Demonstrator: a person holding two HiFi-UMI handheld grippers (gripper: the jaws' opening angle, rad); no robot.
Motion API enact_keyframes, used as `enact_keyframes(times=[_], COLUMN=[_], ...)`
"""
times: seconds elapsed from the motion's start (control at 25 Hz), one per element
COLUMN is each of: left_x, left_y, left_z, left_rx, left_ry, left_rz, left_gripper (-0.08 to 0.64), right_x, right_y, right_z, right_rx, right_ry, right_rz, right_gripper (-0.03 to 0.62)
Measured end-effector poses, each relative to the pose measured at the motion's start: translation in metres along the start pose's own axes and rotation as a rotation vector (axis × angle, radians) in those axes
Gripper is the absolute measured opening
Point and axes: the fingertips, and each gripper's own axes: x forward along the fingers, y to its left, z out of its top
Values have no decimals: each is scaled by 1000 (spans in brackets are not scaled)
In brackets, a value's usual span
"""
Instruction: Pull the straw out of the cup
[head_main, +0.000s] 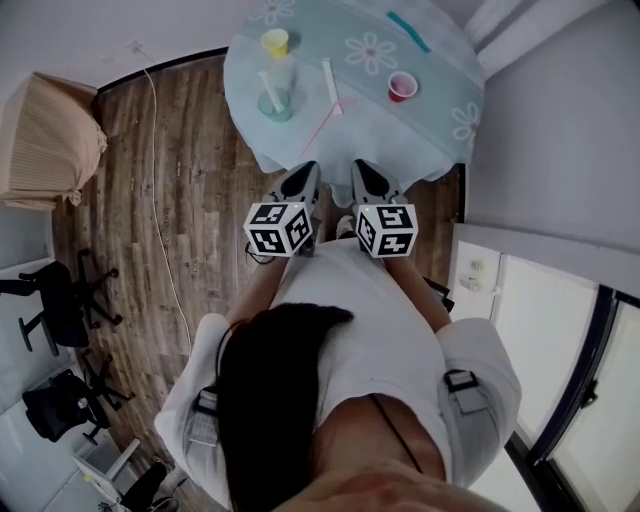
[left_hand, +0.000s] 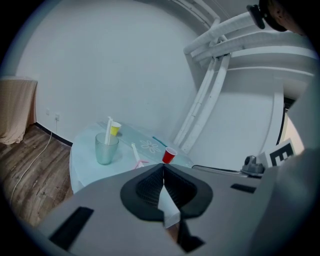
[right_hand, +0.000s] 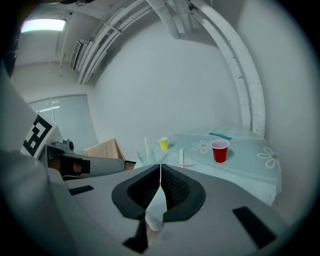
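A clear glass cup (head_main: 275, 98) with a white straw (head_main: 266, 84) standing in it sits on the left part of the round table (head_main: 440, 120). In the left gripper view the cup (left_hand: 106, 148) and its straw (left_hand: 108, 131) appear far ahead, left of centre. In the right gripper view the cup (right_hand: 146, 158) shows just above the jaws. My left gripper (head_main: 303, 172) and right gripper (head_main: 366, 170) hang side by side short of the table's near edge. Both are shut with nothing between their jaws, as seen in the left gripper (left_hand: 163, 168) and right gripper (right_hand: 160, 167) views.
On the flowered cloth are a yellow cup (head_main: 275, 42), a red cup (head_main: 402, 87), a loose white straw (head_main: 329, 83), a thin pink straw (head_main: 318, 128) and a teal strip (head_main: 408, 31). A beige covered box (head_main: 45, 135), office chairs (head_main: 60, 300) and a floor cable (head_main: 160, 200) lie left.
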Motion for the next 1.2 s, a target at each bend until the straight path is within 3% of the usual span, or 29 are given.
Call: enact_keyframes(times=[0.44,1.2], left_x=[22,34], left_y=[12,46], left_z=[4,24], left_rx=[-65,-97], left_ry=[-21,-35], left_rz=[73,119], left_gripper=[9,11], right_x=[22,51], right_y=[-18,-21], right_z=[8,13], right_rx=[-12,-15], right_ry=[21,72], right_rz=[67,75], right_gripper=[34,34])
